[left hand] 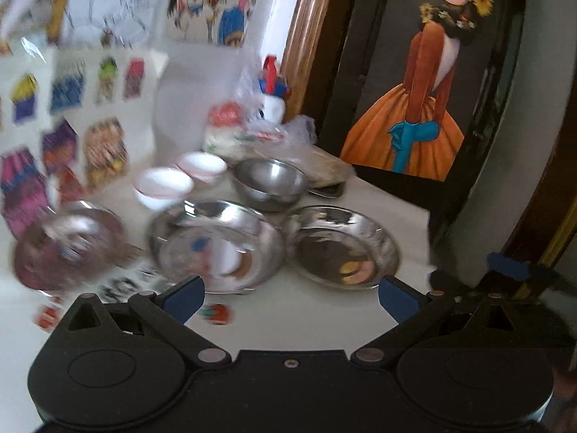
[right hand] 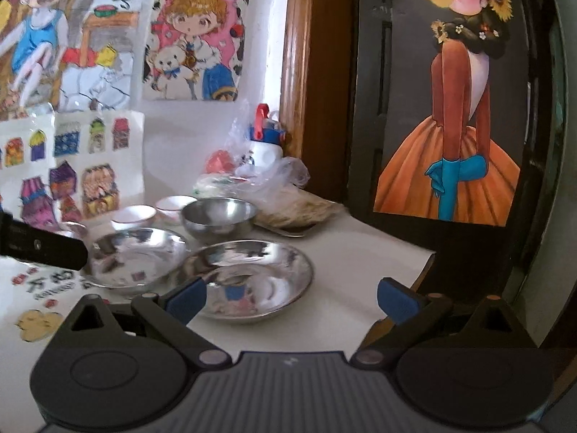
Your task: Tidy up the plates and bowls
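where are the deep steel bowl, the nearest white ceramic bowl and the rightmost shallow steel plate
deep steel bowl [right hand: 218, 218], right wrist view, inner wall
nearest white ceramic bowl [left hand: 164, 186], left wrist view, inside
rightmost shallow steel plate [right hand: 252, 278], right wrist view, centre

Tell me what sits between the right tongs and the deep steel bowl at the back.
In the right wrist view, a shallow steel plate lies between the open right tongs and the deep steel bowl; nothing else sits on that line.
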A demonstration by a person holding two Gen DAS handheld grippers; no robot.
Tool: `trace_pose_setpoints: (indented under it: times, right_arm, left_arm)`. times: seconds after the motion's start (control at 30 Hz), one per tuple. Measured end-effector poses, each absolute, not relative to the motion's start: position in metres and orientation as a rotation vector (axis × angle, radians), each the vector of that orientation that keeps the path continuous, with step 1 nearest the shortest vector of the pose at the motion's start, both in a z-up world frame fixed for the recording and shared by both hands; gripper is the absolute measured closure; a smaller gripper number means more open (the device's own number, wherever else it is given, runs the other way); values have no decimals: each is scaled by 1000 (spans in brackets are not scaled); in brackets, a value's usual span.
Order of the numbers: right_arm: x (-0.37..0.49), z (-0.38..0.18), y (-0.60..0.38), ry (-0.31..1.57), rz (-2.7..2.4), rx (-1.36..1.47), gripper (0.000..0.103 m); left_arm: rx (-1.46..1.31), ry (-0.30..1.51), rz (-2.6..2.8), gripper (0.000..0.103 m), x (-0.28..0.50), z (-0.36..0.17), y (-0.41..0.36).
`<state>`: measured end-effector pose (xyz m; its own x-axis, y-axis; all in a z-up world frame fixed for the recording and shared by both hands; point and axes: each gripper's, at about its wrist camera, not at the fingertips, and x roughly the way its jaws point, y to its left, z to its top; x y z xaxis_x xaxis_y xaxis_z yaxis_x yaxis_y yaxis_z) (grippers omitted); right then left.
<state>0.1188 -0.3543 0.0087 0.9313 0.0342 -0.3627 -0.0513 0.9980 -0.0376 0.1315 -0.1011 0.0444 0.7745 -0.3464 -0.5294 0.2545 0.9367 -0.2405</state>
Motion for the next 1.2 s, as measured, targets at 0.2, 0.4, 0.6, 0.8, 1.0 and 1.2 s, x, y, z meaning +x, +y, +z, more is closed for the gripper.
trace_pose_setpoints:
  times: [0.2,0.4,0.6,0.8,1.0,1.2]
  right_arm:
    - [157,1,-392,413,53,3,0]
    - [196,-11,-405,446,131,47,0]
    - [240,-31,-406,529,214,109,8]
    - [263,-47,-404,591,252,156,37]
    - [266,-47,-402,603,265,197,78]
    - [258,-45,-394,608,240,187,86]
  left_arm:
    - [-299,687,-267,1,166,30,-138]
    - [-382,719,-189,1,192,13,-150]
    - [-446,720,-131,10,209,0,-160]
    - [-460,732,-111,36,224,-11,-168]
    - [-509,797,-105,71,242,-28,-162]
    - [-552,804,-101,88,243,-37,-154]
